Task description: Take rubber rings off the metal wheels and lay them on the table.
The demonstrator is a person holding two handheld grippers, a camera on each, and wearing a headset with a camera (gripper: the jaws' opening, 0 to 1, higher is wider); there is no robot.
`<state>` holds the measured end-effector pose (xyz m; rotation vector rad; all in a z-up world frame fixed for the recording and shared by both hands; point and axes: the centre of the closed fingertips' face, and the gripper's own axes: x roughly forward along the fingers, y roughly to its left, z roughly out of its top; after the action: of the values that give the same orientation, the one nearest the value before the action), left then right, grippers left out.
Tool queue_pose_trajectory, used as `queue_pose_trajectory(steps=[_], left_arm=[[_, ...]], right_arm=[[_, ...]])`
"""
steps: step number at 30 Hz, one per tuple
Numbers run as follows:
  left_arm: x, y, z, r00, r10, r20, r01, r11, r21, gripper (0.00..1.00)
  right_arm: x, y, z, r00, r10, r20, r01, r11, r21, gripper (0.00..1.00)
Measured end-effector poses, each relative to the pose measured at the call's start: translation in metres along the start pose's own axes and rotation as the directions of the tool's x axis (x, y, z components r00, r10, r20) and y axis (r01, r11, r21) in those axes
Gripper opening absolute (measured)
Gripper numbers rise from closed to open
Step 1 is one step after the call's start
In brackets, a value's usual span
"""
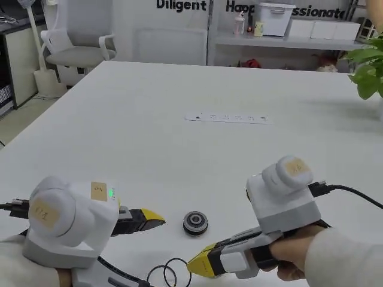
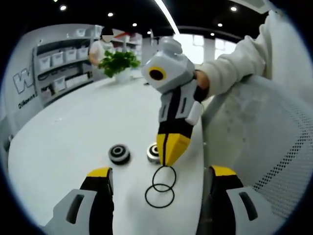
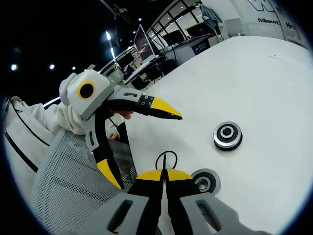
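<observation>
Two small metal wheels lie on the white table (image 1: 179, 149) near its front edge. One wheel (image 1: 195, 222) (image 2: 119, 153) (image 3: 227, 135) lies free. The other wheel (image 2: 153, 152) (image 3: 206, 181) sits half hidden behind my right gripper's tip. Two thin black rubber rings (image 2: 159, 197) (image 1: 170, 274) lie overlapped on the table. My right gripper (image 3: 165, 175) (image 2: 171, 152) (image 1: 197, 266) is shut, with the edge of the upper ring (image 3: 166, 157) (image 2: 164, 178) pinched at its yellow tips. My left gripper (image 2: 161, 172) stands open, its jaws wide apart on either side of the rings, one fingertip (image 1: 152, 218) (image 3: 168, 112) pointing toward the free wheel.
A white power strip (image 1: 227, 118) lies mid-table. A green plant (image 1: 368, 72) stands at the far right edge. Behind the table are an office chair (image 1: 78, 42) and a shelf with boxes (image 1: 287, 24). A black cable (image 1: 119, 272) trails by the left gripper.
</observation>
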<state>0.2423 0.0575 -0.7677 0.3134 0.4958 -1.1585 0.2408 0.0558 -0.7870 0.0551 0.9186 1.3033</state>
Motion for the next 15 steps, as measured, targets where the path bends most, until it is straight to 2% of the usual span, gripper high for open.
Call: queue_pose_trajectory(steps=[5,8,12,15], left_arm=[[-0.0007,0.0009,0.0,1.0,0.003,0.006,-0.003,1.0,-0.012,0.82],[-0.0003,0.0004,-0.0013,1.0,0.001,0.0,-0.001,1.0,-0.009,0.81],[-0.0002,0.0001,-0.002,1.0,0.001,-0.003,-0.001,1.0,-0.008,0.82],[-0.0005,0.0009,-0.0023,1.0,0.006,-0.004,-0.006,1.0,-0.008,0.82]], right_arm=[[0.0014,-0.0062,-0.0025,0.9993,-0.035,-0.011,0.034,0.999,-0.031,0.0],[0.0002,-0.0088,0.0003,0.9987,-0.05,0.001,0.05,0.997,-0.054,0.0],[-0.0001,-0.0096,0.001,0.9986,-0.052,0.004,0.052,0.996,-0.068,0.0],[0.0023,-0.0091,-0.0034,0.9985,-0.053,-0.016,0.051,0.995,-0.086,0.0]])
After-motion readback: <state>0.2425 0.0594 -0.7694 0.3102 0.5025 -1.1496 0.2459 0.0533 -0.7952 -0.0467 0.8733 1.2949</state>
